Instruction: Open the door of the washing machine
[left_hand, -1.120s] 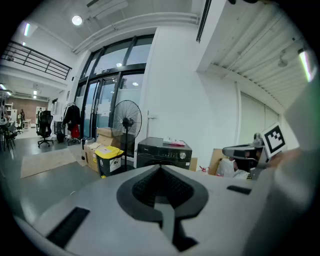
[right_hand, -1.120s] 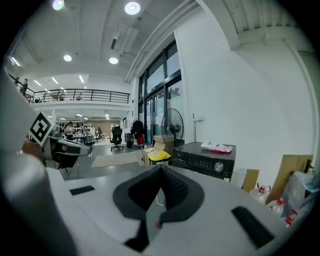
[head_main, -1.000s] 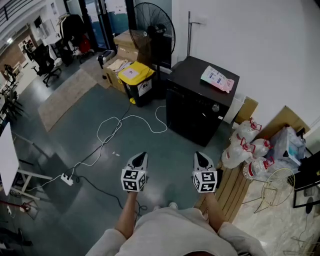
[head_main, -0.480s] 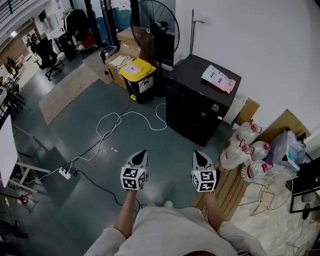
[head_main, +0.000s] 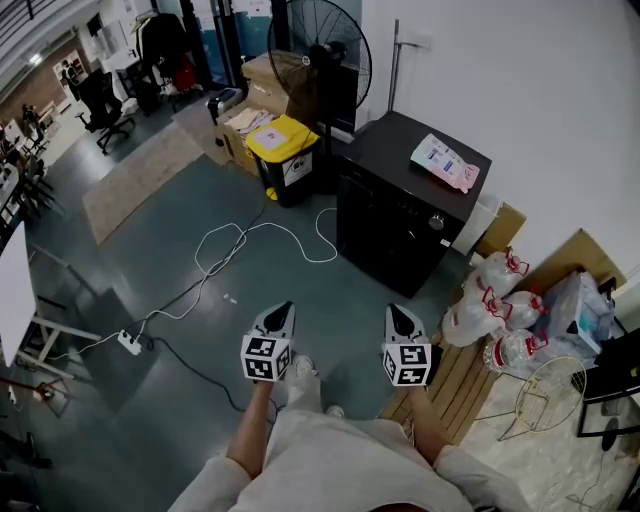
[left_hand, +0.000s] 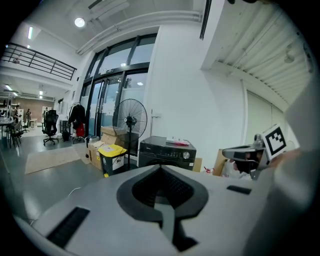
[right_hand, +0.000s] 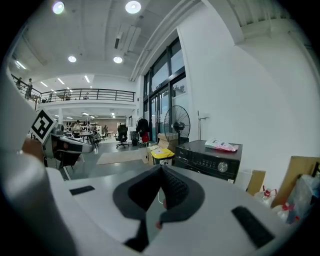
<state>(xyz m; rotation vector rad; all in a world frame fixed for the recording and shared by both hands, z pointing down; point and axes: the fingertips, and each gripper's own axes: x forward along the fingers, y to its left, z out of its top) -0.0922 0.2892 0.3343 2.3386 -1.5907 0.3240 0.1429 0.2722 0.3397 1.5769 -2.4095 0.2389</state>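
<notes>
Left claw (head_main: 281, 312) and right claw (head_main: 398, 315), each pressed together and empty, had edged nearer the washing machine (head_main: 400, 230) ahead. It remained unopened, still well apart.

You get bright, even indoor light
Glare blooms at the ceiling lamps (right_hand: 132, 6); your gripper views bend into black corners, and the near foreground blurs

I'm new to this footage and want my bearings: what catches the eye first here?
The black washing machine against the white wall, its door shut, with a pink-and-white packet lying on top. Left of it stand a yellow-lidded bin and a tall fan; a white cable loops across the grey floor in front.
</notes>
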